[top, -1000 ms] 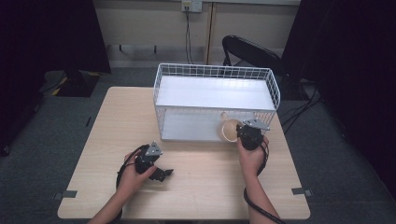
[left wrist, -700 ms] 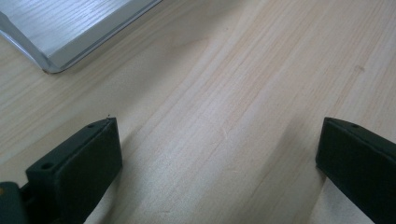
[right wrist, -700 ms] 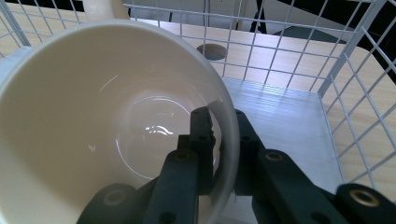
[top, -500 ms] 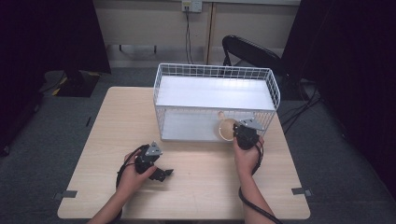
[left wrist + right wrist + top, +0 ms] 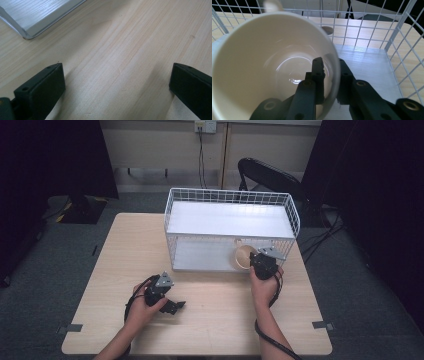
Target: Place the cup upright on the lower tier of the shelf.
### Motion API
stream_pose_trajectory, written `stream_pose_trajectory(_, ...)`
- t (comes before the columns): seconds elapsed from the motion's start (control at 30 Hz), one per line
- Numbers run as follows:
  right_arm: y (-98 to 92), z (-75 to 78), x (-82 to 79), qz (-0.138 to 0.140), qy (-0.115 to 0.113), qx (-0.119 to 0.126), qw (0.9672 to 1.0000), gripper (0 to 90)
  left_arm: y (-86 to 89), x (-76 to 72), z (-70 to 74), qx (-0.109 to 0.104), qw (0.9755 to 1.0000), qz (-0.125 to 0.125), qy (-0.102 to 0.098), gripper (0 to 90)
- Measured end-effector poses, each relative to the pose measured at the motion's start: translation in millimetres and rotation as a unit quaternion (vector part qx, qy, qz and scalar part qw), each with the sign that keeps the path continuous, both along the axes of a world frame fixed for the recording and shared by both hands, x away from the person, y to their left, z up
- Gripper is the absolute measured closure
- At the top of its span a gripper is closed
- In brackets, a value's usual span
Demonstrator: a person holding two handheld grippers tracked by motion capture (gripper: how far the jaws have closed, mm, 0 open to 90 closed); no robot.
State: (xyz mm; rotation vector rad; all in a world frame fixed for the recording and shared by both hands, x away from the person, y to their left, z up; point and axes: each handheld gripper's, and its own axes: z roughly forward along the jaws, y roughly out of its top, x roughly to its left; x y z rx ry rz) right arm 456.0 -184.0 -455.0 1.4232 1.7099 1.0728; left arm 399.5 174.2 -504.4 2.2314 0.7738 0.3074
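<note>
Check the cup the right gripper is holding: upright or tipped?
Tipped. In the right gripper view the cup shows its open mouth and empty inside to the camera, while the right gripper pinches its rim, at the wire rack's lower shelf.

Cream cup (image 5: 269,67) tipped on its side inside the wire rack's (image 5: 362,27) lower shelf.

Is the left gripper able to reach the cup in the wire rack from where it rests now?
Probably yes. The left gripper lies open on the bare table, and the wire rack is open at the front. But the right gripper already clamps the cup rim there, so it would crowd the approach.
</note>
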Motion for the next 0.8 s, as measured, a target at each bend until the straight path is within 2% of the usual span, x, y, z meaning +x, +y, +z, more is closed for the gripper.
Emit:
stream_pose_trajectory(0.07, -1.3, 1.4, 0.5, -0.002, -0.007, -0.001, 1.0, 77.9, 0.1, 0.0, 0.1, 0.001, 1.0, 0.001, -0.001, 0.0)
stream_pose_trajectory(0.3, -3.3, 5.6, 1.0, -0.003, -0.011, 0.013, 0.9999, 73.5, 0.1, 0.0, 0.1, 0.001, 1.0, 0.001, -0.001, 0.0)
stream_pose_trajectory(0.63, -6.1, 11.8, 2.3, -0.007, -0.023, 0.016, 0.9996, 66.9, 0.1, -0.1, 0.2, 0.001, 1.0, 0.0, -0.001, 0.0)
stream_pose_trajectory(0.8, -8.2, 13.4, 2.2, -0.015, -0.018, 0.021, 0.9995, 60.5, 0.2, 0.0, 0.3, 0.002, 1.0, 0.0, 0.0, 0.0)
